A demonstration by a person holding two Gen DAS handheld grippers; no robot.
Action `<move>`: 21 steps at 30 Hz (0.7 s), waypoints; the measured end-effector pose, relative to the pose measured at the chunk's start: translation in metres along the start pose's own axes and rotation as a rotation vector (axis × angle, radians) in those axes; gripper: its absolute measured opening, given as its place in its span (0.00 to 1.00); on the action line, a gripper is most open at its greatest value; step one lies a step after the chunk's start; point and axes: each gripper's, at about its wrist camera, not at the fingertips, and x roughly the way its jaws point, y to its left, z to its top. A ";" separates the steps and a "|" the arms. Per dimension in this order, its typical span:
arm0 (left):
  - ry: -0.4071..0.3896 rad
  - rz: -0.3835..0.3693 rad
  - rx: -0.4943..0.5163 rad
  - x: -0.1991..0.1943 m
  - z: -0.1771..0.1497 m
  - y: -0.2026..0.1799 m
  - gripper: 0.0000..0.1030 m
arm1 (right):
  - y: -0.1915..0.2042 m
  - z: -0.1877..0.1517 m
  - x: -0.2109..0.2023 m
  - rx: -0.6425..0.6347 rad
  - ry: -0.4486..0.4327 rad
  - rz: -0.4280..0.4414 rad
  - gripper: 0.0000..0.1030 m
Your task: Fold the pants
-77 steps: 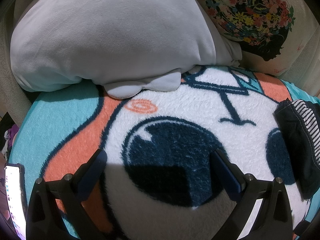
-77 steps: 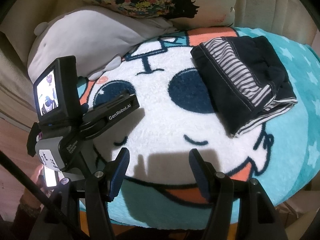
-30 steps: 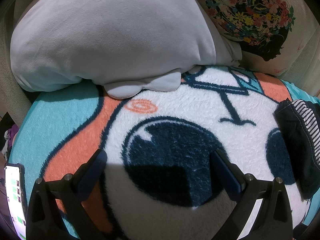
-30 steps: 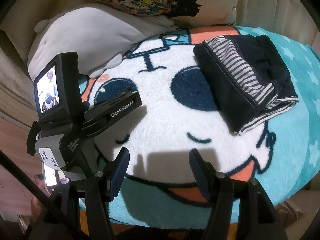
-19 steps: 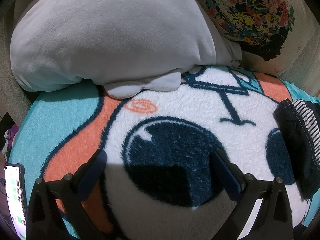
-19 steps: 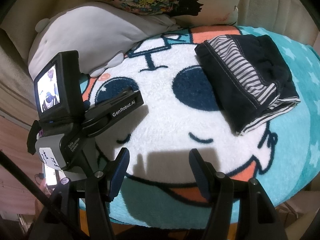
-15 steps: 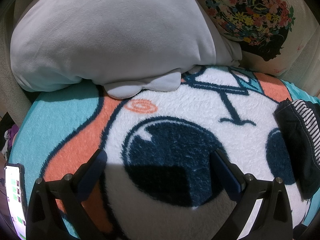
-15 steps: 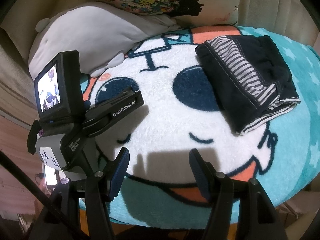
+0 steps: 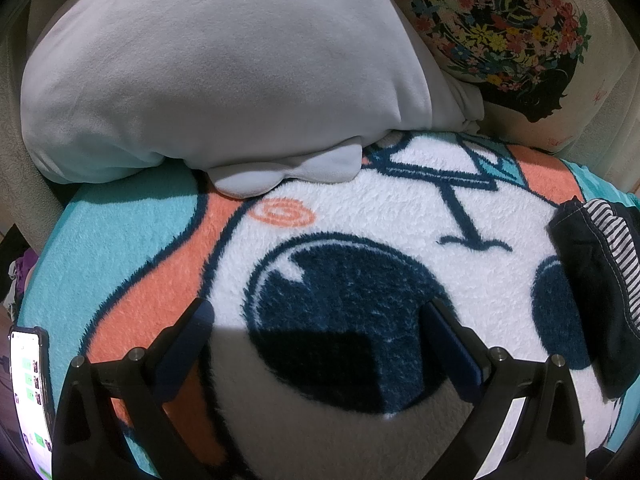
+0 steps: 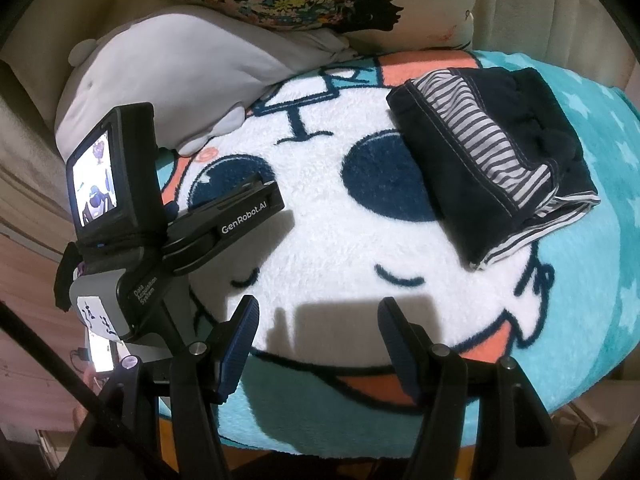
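- Your pants (image 10: 492, 164) lie folded into a compact dark navy bundle on the fleece cartoon blanket (image 10: 328, 264), at its far right as your right wrist camera sees it.
- The bundle is layered: a navy outer panel with pale contrast stitching along its seam, a band of navy-and-white striped lining turned outward across the middle, and a thicker, rumpled navy layer behind it.
- At the near right corner of the bundle, striped edges stick out past the navy cloth, so the layers do not line up flush there.
- The near left edge of the pants overlaps one dark blue eye of the printed face; the far edge sits by the orange patch of the blanket.
- From your left wrist camera only the left end of the pants (image 9: 592, 280) shows, at the right border of the frame.
- Your left claw (image 9: 320, 324) is released, its fingers spread wide over the other printed eye, gripping nothing and well apart from the pants.
- Your right claw (image 10: 316, 316) is also released and empty, poised over the blanket near the printed mouth, clear of the pants.
- A grey plush pillow (image 9: 216, 68) rests on the blanket's far edge, with a floral cushion (image 9: 508, 28) behind it.
- A phone (image 9: 28, 400) with a lit screen shows at the lower left.
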 end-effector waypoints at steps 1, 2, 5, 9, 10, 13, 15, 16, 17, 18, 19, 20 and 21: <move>0.000 0.000 0.000 0.000 0.000 0.000 1.00 | 0.000 0.000 0.000 0.000 0.000 0.000 0.65; 0.000 0.000 0.000 0.000 0.000 0.000 1.00 | 0.000 0.000 0.000 0.001 0.000 0.001 0.65; 0.000 0.000 0.000 0.000 0.000 0.000 1.00 | -0.001 0.000 0.001 0.002 0.003 0.002 0.65; 0.000 0.000 0.000 0.000 0.000 0.000 1.00 | -0.002 0.000 0.004 0.002 0.009 0.005 0.65; 0.000 0.000 0.000 0.000 0.000 0.000 1.00 | -0.002 0.000 0.005 -0.001 0.010 0.006 0.65; 0.000 0.000 0.000 0.000 0.000 0.000 1.00 | -0.001 0.001 0.006 -0.008 0.011 0.007 0.65; 0.000 0.000 0.000 0.000 0.000 0.000 1.00 | -0.001 0.001 0.006 -0.012 0.011 0.008 0.65; 0.000 0.000 0.000 0.000 0.000 0.000 1.00 | -0.001 0.002 0.007 -0.013 0.011 0.008 0.65; 0.000 0.000 0.000 0.000 0.000 0.000 1.00 | -0.001 0.002 0.007 -0.013 0.011 0.007 0.65; 0.000 0.000 0.000 0.000 0.000 0.000 1.00 | -0.001 0.002 0.007 -0.012 0.011 0.007 0.65; 0.000 0.000 0.000 0.000 0.000 0.000 1.00 | -0.001 0.002 0.007 -0.012 0.012 0.008 0.65; 0.000 0.000 0.000 0.000 0.000 0.000 1.00 | -0.001 0.003 0.007 -0.011 0.012 0.007 0.65; 0.000 0.000 0.000 0.000 0.000 0.000 1.00 | -0.001 0.003 0.007 -0.012 0.013 0.007 0.65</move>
